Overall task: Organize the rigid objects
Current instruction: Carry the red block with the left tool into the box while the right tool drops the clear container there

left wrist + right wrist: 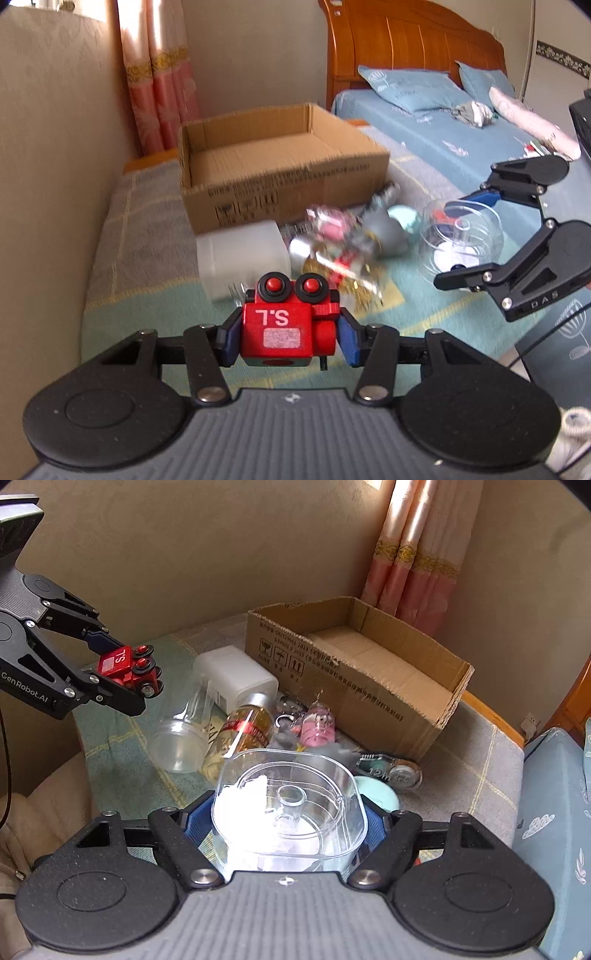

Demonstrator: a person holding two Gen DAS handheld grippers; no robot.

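A red toy train (pixel 280 328) marked "S.L", with black wheels and red hubs, is clamped between the blue pads of my left gripper (pixel 290 341), above the checked cover. In the right wrist view the left gripper (pixel 125 674) and the red toy train (pixel 118 662) show at the far left. My right gripper (pixel 286 827) is shut on a clear plastic container (pixel 288 801) with white paper inside. In the left wrist view the right gripper (pixel 458 240) holds the clear plastic container (pixel 465 232) at the right. An open cardboard box (pixel 288 192) (pixel 332 686) stands behind, with nothing visible inside.
A heap lies in front of the box: a white plastic box (pixel 236 679), a clear cup (pixel 181 742), a bottle with a red label (pixel 243 734), a pink figure (pixel 317 725), a mint round thing (pixel 380 794). A bed with blue pillows (pixel 406 88) lies beyond; a beige wall (pixel 55 147) borders the left.
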